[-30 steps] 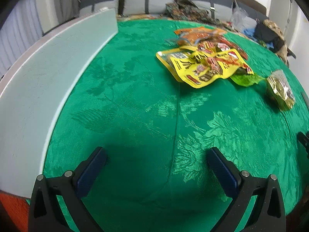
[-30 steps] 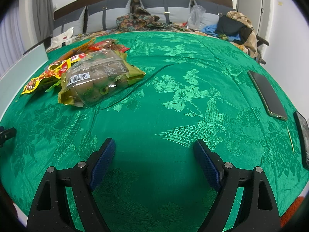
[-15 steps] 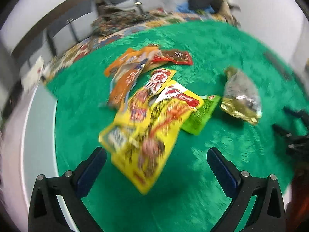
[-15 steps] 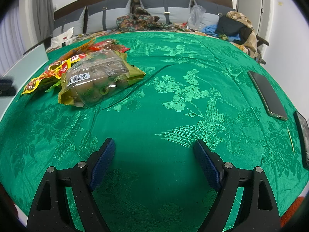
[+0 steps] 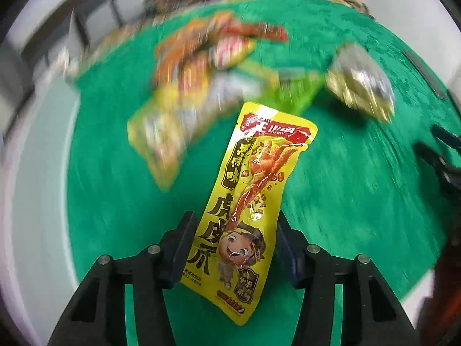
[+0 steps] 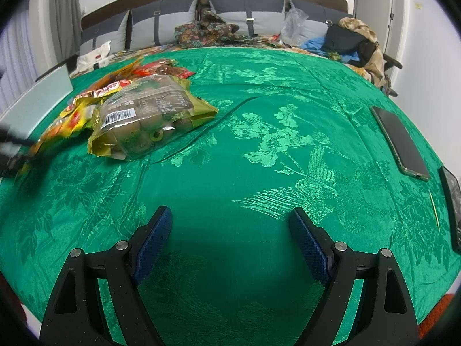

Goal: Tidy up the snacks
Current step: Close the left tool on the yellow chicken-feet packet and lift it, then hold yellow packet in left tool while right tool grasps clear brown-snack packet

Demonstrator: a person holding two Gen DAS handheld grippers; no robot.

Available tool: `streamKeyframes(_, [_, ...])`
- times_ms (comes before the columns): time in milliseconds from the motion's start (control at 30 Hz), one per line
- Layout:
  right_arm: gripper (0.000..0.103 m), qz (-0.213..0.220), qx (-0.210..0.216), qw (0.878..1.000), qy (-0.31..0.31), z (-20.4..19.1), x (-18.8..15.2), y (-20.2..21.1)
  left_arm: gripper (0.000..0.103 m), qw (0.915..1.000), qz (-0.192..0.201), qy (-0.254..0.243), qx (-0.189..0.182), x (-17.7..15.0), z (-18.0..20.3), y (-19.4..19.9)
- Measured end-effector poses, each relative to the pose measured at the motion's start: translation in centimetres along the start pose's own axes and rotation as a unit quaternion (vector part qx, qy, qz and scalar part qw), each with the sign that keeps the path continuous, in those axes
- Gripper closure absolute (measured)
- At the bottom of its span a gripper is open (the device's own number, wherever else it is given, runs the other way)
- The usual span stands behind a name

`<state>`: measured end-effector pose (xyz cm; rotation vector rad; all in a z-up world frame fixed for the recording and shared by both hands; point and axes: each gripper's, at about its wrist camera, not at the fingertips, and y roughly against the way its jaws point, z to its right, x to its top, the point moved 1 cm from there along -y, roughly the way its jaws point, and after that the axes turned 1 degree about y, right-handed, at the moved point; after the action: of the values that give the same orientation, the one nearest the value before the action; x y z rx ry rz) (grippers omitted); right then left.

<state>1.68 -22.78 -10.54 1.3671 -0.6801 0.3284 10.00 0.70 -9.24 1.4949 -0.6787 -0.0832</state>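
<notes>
A long yellow snack packet (image 5: 247,210) is seen in the left wrist view, glossy and flat, with a red brand band at its far end, a picture of reddish-brown food down its middle, large dark characters along one side and a cartoon child near its lower end. One such packet is gripped; its lower part lies between the two fingers of the left gripper (image 5: 234,248), whose jaws have just been closing and now press its edges, the left finger (image 5: 184,230) at one long edge and the right finger partly hidden behind the other. The packet stands sharp against a blurred background and is held above the green cloth (image 5: 345,187), its far end reaching toward the pile of snacks (image 5: 201,66). The pile is too blurred in that view for a count; in the right wrist view several yellow, orange and red packets overlap, their number uncertain. One clear bag of brown round pieces (image 6: 149,118) with a barcode label lies at the near edge of the pile. Two dark phones are counted at the right edge of the cloth, the first phone (image 6: 400,141) flat, the second phone (image 6: 452,199) partly cut off. The right gripper (image 6: 230,245) is seen with fingers wide apart and nothing between them, above bare cloth well apart from the pile.
</notes>
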Motion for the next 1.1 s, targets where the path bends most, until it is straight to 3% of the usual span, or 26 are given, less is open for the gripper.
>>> streamKeyframes(33, [0.016,0.0,0.0,1.0,0.0,0.0,0.0,0.0,0.047,0.9998,0.009,0.016,0.0,-1.6,0.2,0.7])
streamKeyframes(100, [0.016,0.0,0.0,1.0,0.0,0.0,0.1,0.0,0.037,0.9994,0.001,0.029,-0.021,-3.2,0.5,1.3])
streamKeyframes(167, [0.016,0.0,0.0,1.0,0.0,0.0,0.0,0.0,0.022,0.997,0.0,0.043,-0.064,-3.7,0.2,1.6])
streamKeyframes(233, [0.016,0.0,0.0,1.0,0.0,0.0,0.0,0.0,0.019,0.9955,0.004,0.036,-0.088,-3.4,0.0,2.0])
streamKeyframes(367, [0.016,0.001,0.0,1.0,0.0,0.0,0.0,0.0,0.011,0.9963,-0.005,-0.004,-0.085,-1.0,0.5,0.8])
streamKeyframes(467, [0.016,0.001,0.0,1.0,0.0,0.0,0.0,0.0,0.01,0.9979,-0.017,-0.036,-0.051,0.0,1.0,-1.3])
streamKeyframes(500, [0.016,0.001,0.0,1.0,0.0,0.0,0.0,0.0,0.015,0.9981,-0.002,-0.032,-0.052,0.1,1.1,-1.1])
streamKeyframes(567, [0.016,0.001,0.0,1.0,0.0,0.0,0.0,0.0,0.051,0.9985,0.018,-0.002,-0.051,0.1,0.7,-0.4])
streamKeyframes(667, [0.016,0.002,0.001,1.0,0.001,-0.1,0.1,0.1,0.061,0.9963,0.036,0.067,-0.039,-0.5,-1.1,0.4])
streamKeyframes(733, [0.016,0.003,0.001,1.0,0.001,-0.1,0.1,0.0,0.061,0.9919,0.045,0.118,-0.014,-1.3,-2.5,0.9])
streamKeyframes(800, [0.016,0.003,0.001,1.0,0.001,-0.1,0.2,0.0,0.06,0.9817,0.058,0.181,0.012,-2.3,-4.3,1.1])
streamKeyframes(900, [0.016,0.003,0.001,1.0,0.001,-0.1,0.2,0.0,0.049,0.9723,0.051,0.228,0.006,-2.7,-5.6,-0.2])
streamKeyframes(933, [0.016,0.003,0.001,1.0,0.001,-0.1,0.1,0.0,0.041,0.9721,0.064,0.226,0.008,-2.6,-5.5,-0.1])
streamKeyframes(967, [0.016,0.003,0.001,1.0,0.001,0.0,0.1,0.0,0.025,0.9734,0.063,0.22,0.01,-2.3,-5.4,-0.4])
streamKeyframes(1033, [0.016,0.003,0.001,1.0,0.001,0.0,0.1,0.0,0.011,0.9749,0.062,0.214,0.007,-2.1,-5.3,-1.3])
streamKeyframes(1100, [0.016,0.003,0.001,1.0,0.001,-0.1,0.2,0.0,0.004,0.9786,0.061,0.196,0.02,-1.9,-4.6,-1.7])
